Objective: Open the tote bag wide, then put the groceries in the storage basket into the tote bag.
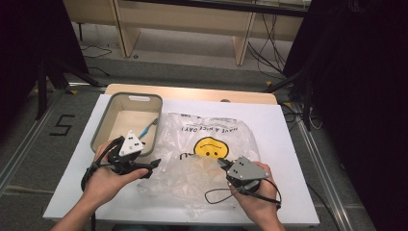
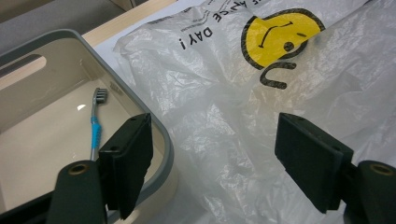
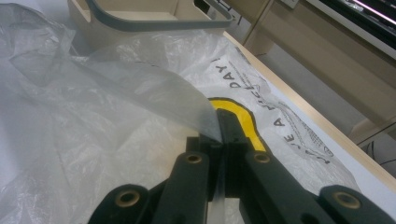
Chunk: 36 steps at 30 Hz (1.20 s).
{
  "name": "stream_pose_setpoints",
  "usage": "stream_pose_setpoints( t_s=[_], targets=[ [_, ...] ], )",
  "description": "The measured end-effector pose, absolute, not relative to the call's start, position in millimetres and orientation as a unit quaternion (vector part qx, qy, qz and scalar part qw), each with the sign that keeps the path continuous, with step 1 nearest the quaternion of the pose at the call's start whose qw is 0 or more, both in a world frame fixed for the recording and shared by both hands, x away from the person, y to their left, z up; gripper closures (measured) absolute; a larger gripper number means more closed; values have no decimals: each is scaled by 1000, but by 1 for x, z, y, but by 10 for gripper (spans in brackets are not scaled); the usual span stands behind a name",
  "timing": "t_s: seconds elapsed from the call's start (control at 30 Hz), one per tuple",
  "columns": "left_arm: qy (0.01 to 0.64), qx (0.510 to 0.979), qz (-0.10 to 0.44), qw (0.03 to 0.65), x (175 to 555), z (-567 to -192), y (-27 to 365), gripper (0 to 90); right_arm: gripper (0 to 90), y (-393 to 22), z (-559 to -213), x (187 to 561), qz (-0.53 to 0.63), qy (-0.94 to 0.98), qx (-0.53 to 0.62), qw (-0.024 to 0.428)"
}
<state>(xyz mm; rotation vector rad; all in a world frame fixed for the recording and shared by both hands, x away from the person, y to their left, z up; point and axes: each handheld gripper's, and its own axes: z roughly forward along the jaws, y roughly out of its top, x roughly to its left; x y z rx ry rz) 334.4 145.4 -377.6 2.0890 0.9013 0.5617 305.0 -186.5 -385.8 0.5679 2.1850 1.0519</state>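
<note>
A clear plastic bag [image 1: 207,154] printed with a yellow smiley face [image 1: 210,147] lies crumpled across the middle of the white table. My right gripper [image 1: 222,162] is at the bag's near right part and is shut on a sheet of its film; in the right gripper view the thin film [image 3: 154,88] rises out of the closed jaws [image 3: 223,136]. My left gripper [image 1: 150,168] is at the bag's left edge, beside the bin, and stands open. In the left gripper view its jaws [image 2: 215,163] are wide apart, one over the bin's rim, the other over the bag [image 2: 224,93], with nothing gripped.
A beige bin with a grey rim [image 1: 103,126] stands at the table's left; a blue-handled toothbrush [image 2: 95,128] lies on its floor. The white table top [image 1: 284,144] ends at a wooden strip at the back. Cables and shelf legs stand on the floor beyond.
</note>
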Motion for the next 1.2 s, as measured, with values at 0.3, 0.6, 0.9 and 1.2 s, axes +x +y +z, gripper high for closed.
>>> stream_pose_setpoints(
  t_s=[0.3, 0.6, 0.9, 1.2],
  targets=[
    [360, 812, 221, 401, 338, -378, 148, 275, 900, -186, -386, 305, 401, 831, 217, 318],
    [369, 808, 222, 402, 345, -381, 155, 269, 900, -185, -386, 308, 401, 832, 218, 314],
    [377, 808, 222, 394, 348, -382, 158, 269, 900, -186, -389, 308, 400, 834, 220, 311],
    [387, 806, 222, 388, 360, -383, 164, 278, 900, -187, -388, 309, 402, 832, 224, 310]
  ],
)
